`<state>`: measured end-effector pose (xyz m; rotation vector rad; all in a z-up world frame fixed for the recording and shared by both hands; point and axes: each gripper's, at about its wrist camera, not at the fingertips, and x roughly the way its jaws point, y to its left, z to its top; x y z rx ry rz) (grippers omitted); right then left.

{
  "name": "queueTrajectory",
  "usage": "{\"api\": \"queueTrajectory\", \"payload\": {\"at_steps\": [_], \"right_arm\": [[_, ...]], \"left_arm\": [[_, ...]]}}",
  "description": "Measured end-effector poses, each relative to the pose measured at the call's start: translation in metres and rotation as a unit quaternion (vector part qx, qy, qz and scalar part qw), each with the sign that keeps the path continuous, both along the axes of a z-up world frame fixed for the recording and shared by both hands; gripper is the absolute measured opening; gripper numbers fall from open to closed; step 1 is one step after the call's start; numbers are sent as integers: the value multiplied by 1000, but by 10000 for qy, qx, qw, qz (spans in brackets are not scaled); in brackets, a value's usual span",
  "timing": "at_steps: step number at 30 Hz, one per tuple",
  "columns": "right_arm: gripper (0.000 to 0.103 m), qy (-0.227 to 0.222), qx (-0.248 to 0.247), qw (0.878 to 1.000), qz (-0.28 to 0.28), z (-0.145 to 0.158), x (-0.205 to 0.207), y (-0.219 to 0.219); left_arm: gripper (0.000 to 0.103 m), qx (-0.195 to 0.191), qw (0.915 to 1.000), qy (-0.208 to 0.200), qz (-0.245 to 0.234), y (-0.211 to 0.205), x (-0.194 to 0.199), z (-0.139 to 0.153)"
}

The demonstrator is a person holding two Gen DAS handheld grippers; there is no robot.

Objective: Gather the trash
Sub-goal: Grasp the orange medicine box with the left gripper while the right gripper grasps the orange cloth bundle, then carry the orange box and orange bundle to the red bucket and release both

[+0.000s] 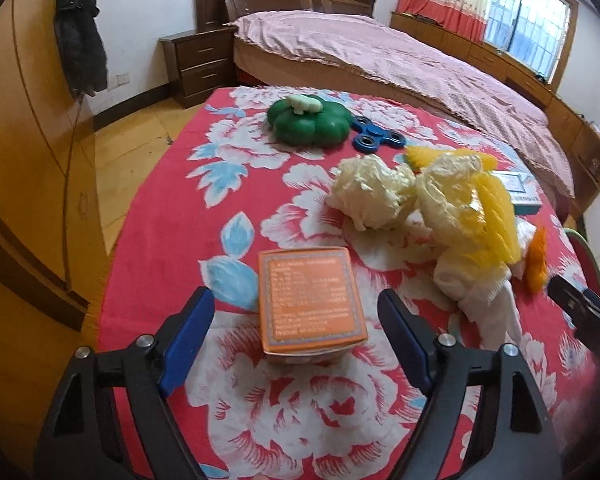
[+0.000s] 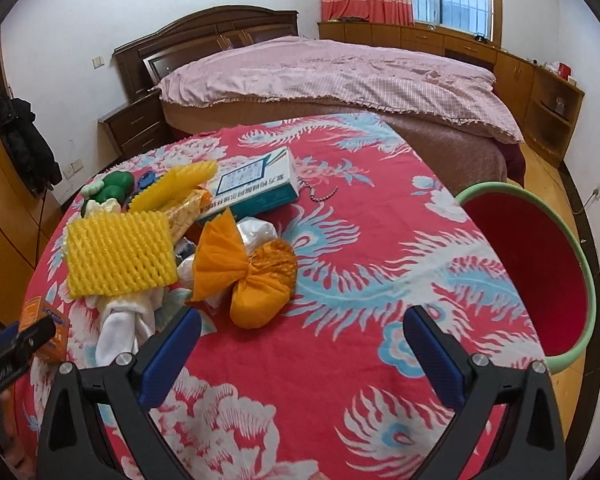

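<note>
**Inspector A:** Left gripper [image 1: 296, 312] first. Condition?

**Inspector B:** Jaws spread wide, with the orange box [image 1: 310, 300] standing between them on the red floral cloth [image 1: 172, 216]. Neither blue pad touches it; a gap shows on each side.

**Inspector A:** Beyond the box?

**Inspector B:** At the far side, a green pumpkin-shaped toy [image 1: 308, 122] with a blue fidget spinner [image 1: 374, 136] just to its right. Nearer and further right lies the trash heap: a crumpled pale wrapper [image 1: 370, 192] touching yellow foam netting [image 1: 492, 216] over white cloth-like scraps [image 1: 472, 280].

**Inspector A:** Right gripper [image 2: 302, 334]?

**Inspector B:** Also spread, nothing between its pads, only bare cloth below. The heap sits to its left: the yellow foam netting [image 2: 118, 254], then an orange wrapper bundle [image 2: 256, 280] just beyond the left finger [image 2: 172, 356]. A white-and-teal carton [image 2: 256, 182] lies farther back, with a bead chain [image 2: 324, 196] beside it.

**Inspector A:** Right edge?

**Inspector B:** A red bin with a green rim [image 2: 580, 264], off the table's right side.
</note>
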<state>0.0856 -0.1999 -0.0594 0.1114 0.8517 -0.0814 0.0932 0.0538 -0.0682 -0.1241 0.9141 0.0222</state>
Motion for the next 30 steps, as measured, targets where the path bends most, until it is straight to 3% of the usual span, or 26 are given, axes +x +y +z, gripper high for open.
{"api": "queueTrajectory", "payload": {"at_steps": [4,8,10,12,20,30], "right_arm": [[100,110,-23,9999,-25,-8,10,5],[82,225,-14,9997,-47,-15,16,11],[77,264,33,9996,-68,-18,18,12],[73,213,-26,9997,-98,-18,17,15],[29,163,107,9998,-102,-16,17,12],[24,-102,245,9996,-40,-2,-3,1]], "left_arm": [[69,-197,9995,70,-243,-3,2,-5],[65,-313,9983,174,-466,-5,5,-11],[52,-419,9973,183,-583,-4,6,-12],[50,-556,9961,160,-668,-2,6,-12],[49,-514,9964,0,-674,-5,2,-6],[49,-475,9965,-187,-665,-14,-9,16]]}}
